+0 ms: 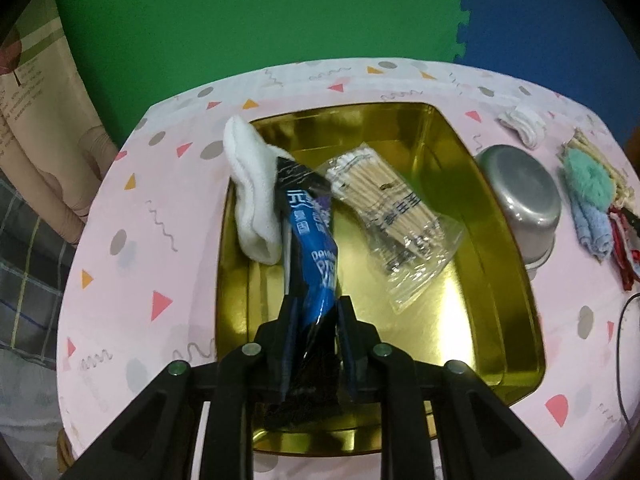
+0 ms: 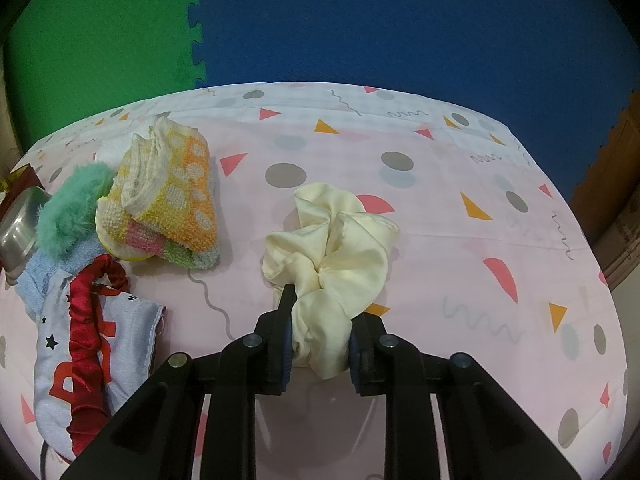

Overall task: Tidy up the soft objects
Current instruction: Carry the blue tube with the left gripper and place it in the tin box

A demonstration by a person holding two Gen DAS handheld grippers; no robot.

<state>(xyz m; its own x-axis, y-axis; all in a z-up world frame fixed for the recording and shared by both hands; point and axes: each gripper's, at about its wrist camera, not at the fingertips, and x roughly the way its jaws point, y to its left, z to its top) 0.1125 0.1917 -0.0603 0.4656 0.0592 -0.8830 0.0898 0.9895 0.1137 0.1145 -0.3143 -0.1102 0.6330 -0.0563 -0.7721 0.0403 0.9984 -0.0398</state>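
In the left wrist view my left gripper (image 1: pixel 318 312) hangs over a gold tray (image 1: pixel 500 280), shut on the near end of a blue and black packet (image 1: pixel 316 240). The packet's far end leans on a white sock (image 1: pixel 252 192) draped over the tray's left rim. A clear bag of cotton swabs (image 1: pixel 392 216) lies inside the tray. In the right wrist view my right gripper (image 2: pixel 322 312) is shut on a cream fabric scrunchie (image 2: pixel 340 248) that rests on the pink patterned tablecloth (image 2: pixel 440 220).
A metal bowl (image 1: pixel 520 200) stands right of the tray, with a white rolled cloth (image 1: pixel 522 124) behind it. Left of the scrunchie lie a dotted orange towel (image 2: pixel 176 192), a teal fluffy scrunchie (image 2: pixel 72 208), a light blue cloth (image 2: pixel 40 276) and a red scrunchie (image 2: pixel 88 320) on printed white fabric.
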